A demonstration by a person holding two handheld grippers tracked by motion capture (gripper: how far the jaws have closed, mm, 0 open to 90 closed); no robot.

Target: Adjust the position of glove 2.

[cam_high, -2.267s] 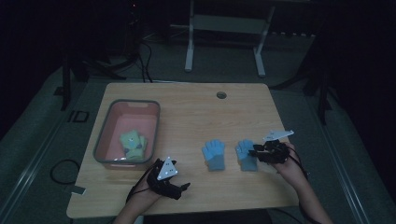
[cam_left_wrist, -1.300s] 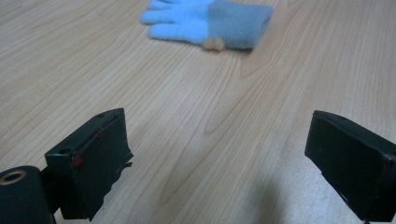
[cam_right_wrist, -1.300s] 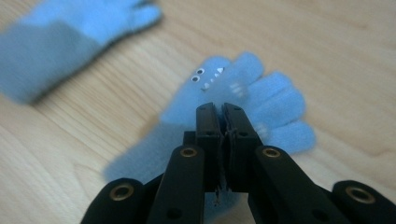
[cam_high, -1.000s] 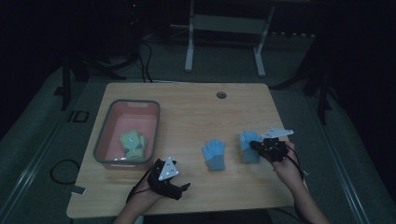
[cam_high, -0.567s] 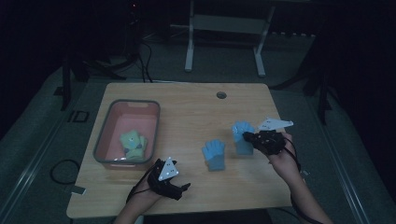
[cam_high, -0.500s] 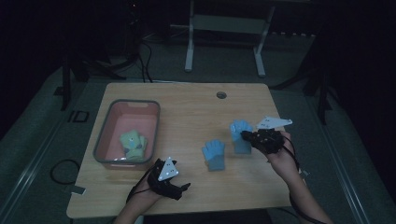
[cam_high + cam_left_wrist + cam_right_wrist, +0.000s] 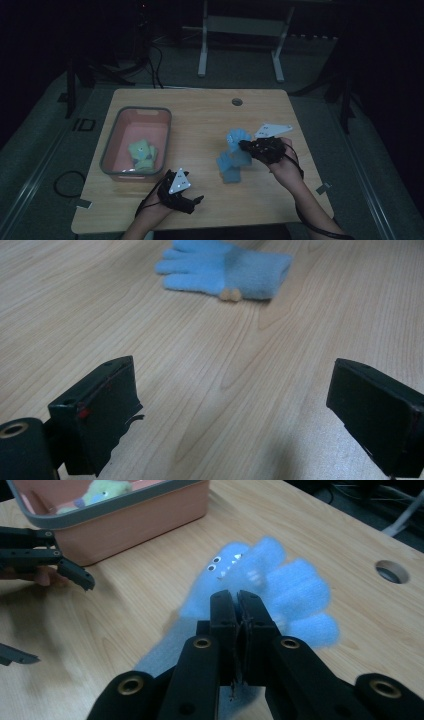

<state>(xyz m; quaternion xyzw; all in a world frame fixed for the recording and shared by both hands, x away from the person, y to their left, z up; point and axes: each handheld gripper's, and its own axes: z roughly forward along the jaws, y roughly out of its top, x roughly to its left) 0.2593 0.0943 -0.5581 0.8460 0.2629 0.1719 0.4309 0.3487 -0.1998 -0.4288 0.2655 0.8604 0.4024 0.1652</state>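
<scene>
My right gripper (image 7: 245, 145) is shut on a light blue glove (image 7: 238, 137) and holds it off the wooden table (image 7: 200, 115). In the right gripper view the jaws (image 7: 239, 598) pinch this glove (image 7: 280, 580), which bears small eyes and teeth; it is blurred. A second light blue glove (image 7: 228, 169) lies flat on the table just below and left of the held one. My left gripper (image 7: 195, 204) rests near the table's front edge, open. Its view shows wide jaws (image 7: 235, 425) with nothing between them and the lying glove (image 7: 225, 267) farther off.
A pink bin (image 7: 118, 165) with a grey rim stands at the left and holds green gloves (image 7: 142, 152). The right gripper view shows that bin (image 7: 140, 525) too. A round cable hole (image 7: 237, 102) sits near the table's far edge.
My right gripper has risen and moved left with the blue glove, from the right part of the table to above the second glove. The left gripper has stayed put.
</scene>
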